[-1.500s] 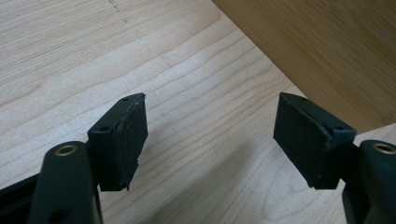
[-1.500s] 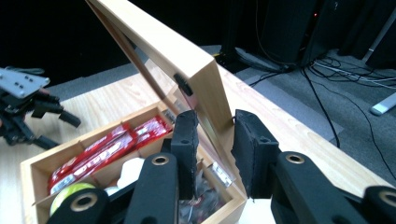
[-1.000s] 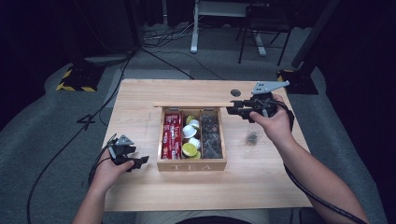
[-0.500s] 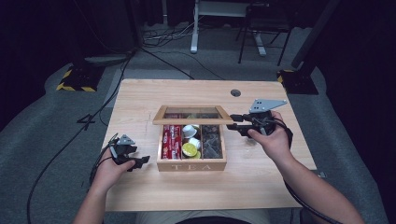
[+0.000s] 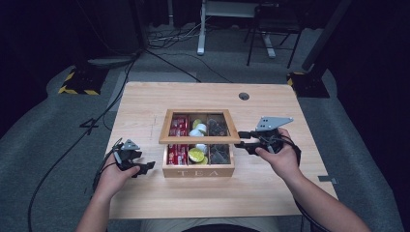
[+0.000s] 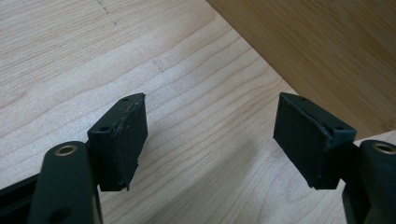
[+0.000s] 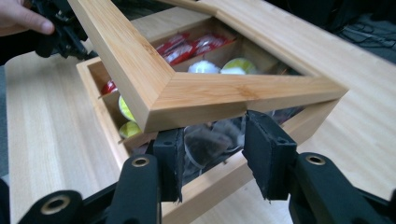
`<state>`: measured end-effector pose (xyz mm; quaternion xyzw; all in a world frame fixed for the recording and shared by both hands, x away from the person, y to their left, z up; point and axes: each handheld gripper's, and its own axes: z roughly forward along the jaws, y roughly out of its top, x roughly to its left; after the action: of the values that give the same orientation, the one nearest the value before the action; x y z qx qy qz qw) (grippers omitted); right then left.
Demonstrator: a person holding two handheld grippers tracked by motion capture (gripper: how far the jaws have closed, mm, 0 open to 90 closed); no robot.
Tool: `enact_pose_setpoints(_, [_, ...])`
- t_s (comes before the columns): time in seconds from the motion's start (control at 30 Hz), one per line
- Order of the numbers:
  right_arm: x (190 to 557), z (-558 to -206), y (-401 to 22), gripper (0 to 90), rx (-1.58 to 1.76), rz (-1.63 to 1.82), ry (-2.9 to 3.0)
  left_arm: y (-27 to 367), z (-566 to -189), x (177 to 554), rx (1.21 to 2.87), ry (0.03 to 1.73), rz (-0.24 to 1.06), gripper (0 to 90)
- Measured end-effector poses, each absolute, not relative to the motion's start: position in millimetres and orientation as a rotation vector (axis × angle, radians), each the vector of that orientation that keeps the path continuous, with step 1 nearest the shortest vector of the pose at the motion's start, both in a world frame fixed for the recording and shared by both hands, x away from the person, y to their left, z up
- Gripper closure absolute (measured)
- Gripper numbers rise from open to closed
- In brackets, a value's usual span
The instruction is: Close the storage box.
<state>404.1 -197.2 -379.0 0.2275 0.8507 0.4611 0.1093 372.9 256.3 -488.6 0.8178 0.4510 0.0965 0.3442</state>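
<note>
a: box? where?
b: wooden tea box (image 5: 198,170) sitting mid worktop (image 5: 145,106), glass-paned lid (image 5: 199,140) hanging half shut, red packets, round pods, dark bags inside.
a: tools?
b: right tool (image 5: 245,140) under the lid's corner, jaws just opening, not clamping. left tool (image 5: 145,167) gaping, empty.

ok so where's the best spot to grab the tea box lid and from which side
Grip the lid by its free front rail, near the corner by the right gripper, coming in from the box's right side. The frame is thin and flat, hinged at the back, and currently half raised.
</note>
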Motion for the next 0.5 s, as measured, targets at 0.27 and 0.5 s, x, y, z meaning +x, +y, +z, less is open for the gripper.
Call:
enact_pose_setpoints(0.27, [398,-396,-197,60.7,0.673,1.347,2.495,256,-489,374,2.137,1.166,0.252,26.6])
enact_pose_setpoints(0.5, [394,-409,-197,59.4,0.677,1.323,2.517,257,-489,373,2.134,1.170,0.251,26.6])
